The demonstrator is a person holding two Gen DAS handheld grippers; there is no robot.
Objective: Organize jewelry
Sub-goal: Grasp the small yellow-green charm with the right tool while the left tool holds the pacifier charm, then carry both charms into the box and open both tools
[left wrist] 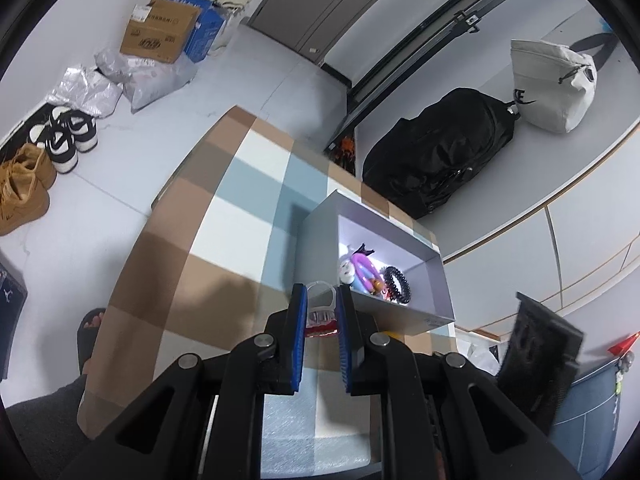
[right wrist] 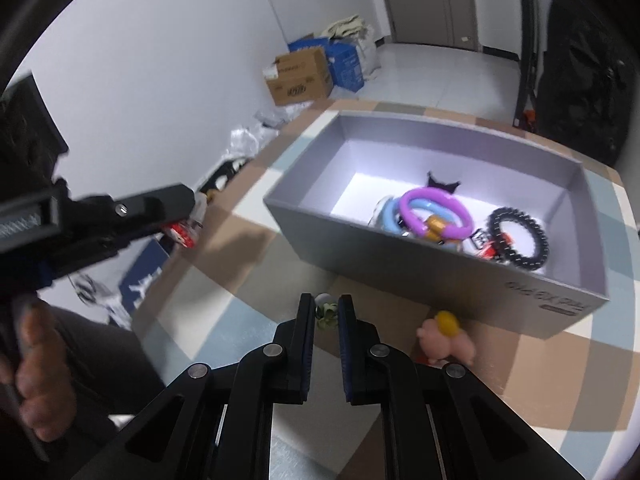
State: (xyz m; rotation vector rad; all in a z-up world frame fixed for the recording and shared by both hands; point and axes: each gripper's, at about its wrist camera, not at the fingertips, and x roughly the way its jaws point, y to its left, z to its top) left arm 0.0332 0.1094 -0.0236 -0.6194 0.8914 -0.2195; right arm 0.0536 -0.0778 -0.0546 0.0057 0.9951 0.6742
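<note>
A grey open box (left wrist: 320, 248) (right wrist: 440, 276) stands on the checkered table. Inside lie purple and blue rings (right wrist: 434, 212) (left wrist: 362, 268), a black spiral hair tie (right wrist: 518, 238) (left wrist: 396, 282) and other small pieces. My left gripper (left wrist: 322, 304) is shut on a clear packet with a red part (left wrist: 320, 312), held in the air just short of the box; it also shows in the right wrist view (right wrist: 184, 232). My right gripper (right wrist: 325, 312) is shut on a small green and white piece (right wrist: 326, 310) low over the table. A pink and yellow charm (right wrist: 444, 336) lies beside the box.
The checkered cloth (left wrist: 224, 220) covers the table. On the floor are cardboard and blue boxes (left wrist: 160, 32), plastic bags and shoes (left wrist: 64, 136). A black backpack (left wrist: 440, 152) and a white bag (left wrist: 552, 84) lie on a grey surface to the right.
</note>
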